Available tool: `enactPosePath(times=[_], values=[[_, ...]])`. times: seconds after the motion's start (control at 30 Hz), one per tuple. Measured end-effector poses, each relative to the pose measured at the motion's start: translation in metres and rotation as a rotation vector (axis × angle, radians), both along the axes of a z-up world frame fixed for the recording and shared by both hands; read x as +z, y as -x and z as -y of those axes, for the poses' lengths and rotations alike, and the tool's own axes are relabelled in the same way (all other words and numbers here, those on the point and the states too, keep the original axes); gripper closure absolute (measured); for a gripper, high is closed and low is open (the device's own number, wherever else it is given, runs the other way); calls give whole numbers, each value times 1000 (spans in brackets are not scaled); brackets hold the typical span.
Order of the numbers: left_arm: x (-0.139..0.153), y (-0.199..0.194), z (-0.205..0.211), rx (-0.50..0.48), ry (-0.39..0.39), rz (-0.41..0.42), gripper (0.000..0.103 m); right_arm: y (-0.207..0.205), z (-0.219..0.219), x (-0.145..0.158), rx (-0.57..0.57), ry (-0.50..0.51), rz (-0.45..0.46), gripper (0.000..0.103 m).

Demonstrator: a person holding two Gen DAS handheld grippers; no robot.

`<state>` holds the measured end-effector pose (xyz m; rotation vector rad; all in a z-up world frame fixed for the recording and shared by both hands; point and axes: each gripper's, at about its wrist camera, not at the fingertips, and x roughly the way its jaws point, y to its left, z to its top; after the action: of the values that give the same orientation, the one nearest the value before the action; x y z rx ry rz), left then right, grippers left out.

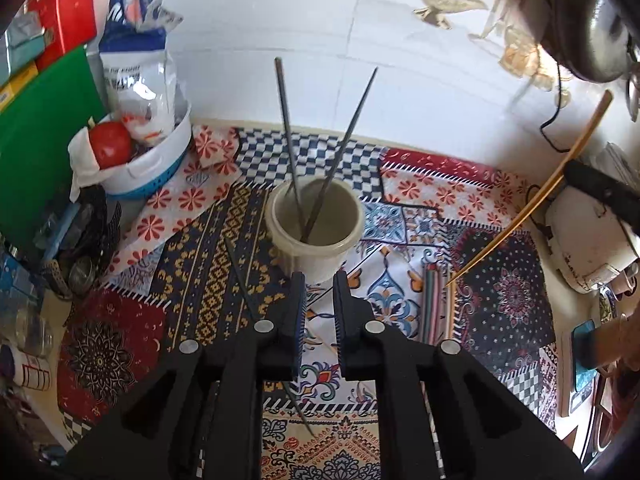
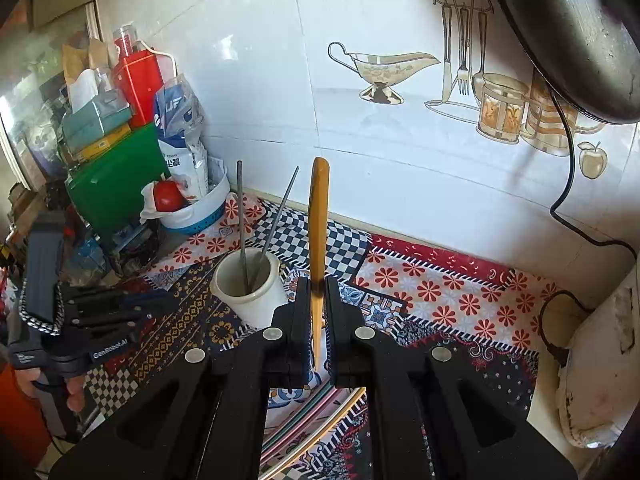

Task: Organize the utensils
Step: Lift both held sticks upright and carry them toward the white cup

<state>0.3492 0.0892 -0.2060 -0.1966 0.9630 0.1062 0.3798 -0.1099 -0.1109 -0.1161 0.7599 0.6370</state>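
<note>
Two skewers (image 1: 320, 152) upright in cup (image 1: 316, 236); left gripper (image 1: 320, 312) jaws slightly apart, empty; right gripper (image 2: 318, 308) jaws clamped on yellow stick (image 2: 319, 232).

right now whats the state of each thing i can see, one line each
cup: upright, open, two sticks inside
two metal sticks: standing tilted in the cup
yellow stick: lifted, clamped between the right gripper's fingers
right gripper: shut on the yellow stick
left gripper: fingers slightly apart, holding nothing
metal stick: lying on the cloth
coloured sticks: lying on the cloth

Pan (image 2: 568, 32) cut off at edge
</note>
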Motion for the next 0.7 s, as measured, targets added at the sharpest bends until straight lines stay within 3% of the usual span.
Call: enactPosePath(times=[0.27, 0.47, 0.7], values=[[-65, -10, -56, 140, 90, -171, 88, -15, -17, 9, 37, -19, 23, 98], [-107, -21, -67, 145, 172, -265, 88, -24, -37, 16, 68, -38, 37, 98], [-129, -45, -64, 135, 136, -307, 88, -33, -64, 18, 108, -60, 31, 98]])
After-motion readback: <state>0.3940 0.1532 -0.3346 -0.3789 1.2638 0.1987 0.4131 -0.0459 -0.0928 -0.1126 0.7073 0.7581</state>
